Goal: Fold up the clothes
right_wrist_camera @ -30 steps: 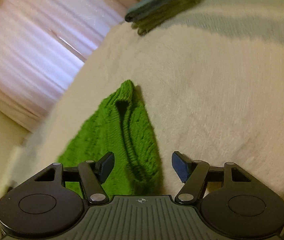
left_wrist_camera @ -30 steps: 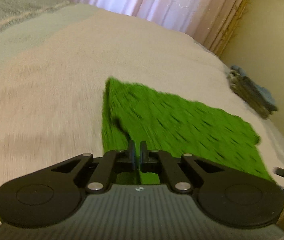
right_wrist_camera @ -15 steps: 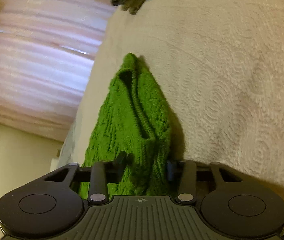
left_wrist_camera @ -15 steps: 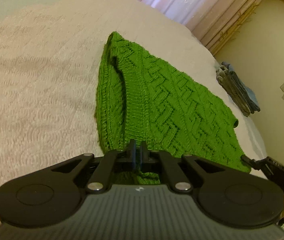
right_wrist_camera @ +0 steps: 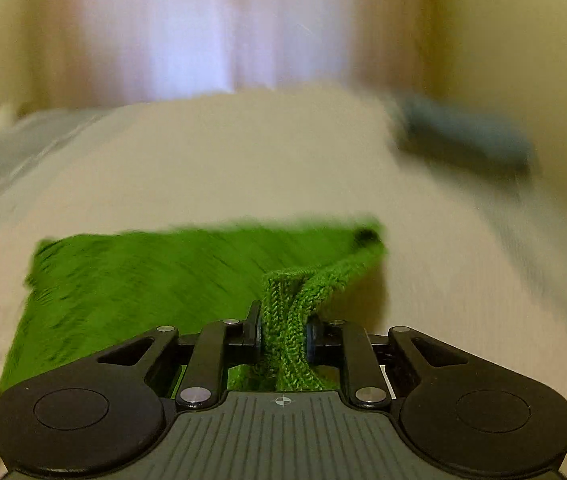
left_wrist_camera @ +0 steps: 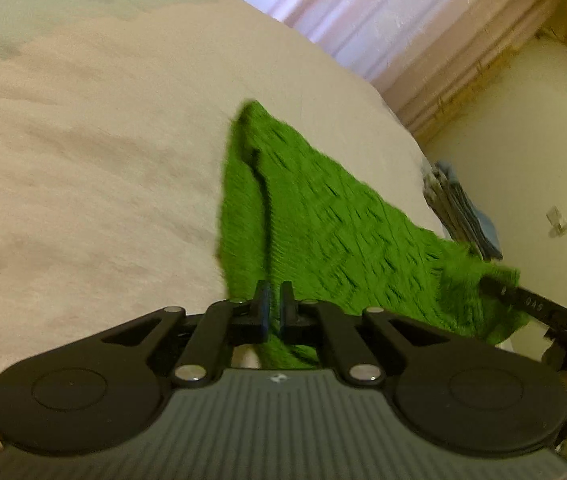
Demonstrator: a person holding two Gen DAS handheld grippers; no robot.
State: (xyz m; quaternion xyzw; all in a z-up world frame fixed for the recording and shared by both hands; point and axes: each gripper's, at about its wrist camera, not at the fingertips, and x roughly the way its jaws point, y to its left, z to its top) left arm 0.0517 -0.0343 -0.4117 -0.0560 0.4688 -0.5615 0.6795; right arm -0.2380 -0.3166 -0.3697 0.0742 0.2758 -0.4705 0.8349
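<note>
A green knitted sweater (left_wrist_camera: 323, 232) lies spread on the bed (left_wrist_camera: 95, 152), over its pale textured cover, reaching toward the bed's right-hand edge in the left wrist view. The left gripper (left_wrist_camera: 274, 300) has its jaws pressed together on a fold of the sweater's near edge. The right gripper (right_wrist_camera: 283, 330) pinches a bunched, ribbed strip of the same sweater; its jaws have just been closing with the knit between them, and the fabric is drawn up taut from the far corner of the garment. Near the bed's far right corner sits a small stack of folded clothes (left_wrist_camera: 459, 212), grey and blue, blurred in the right wrist view. Pale curtains (left_wrist_camera: 363, 12) hang behind the bed
</note>
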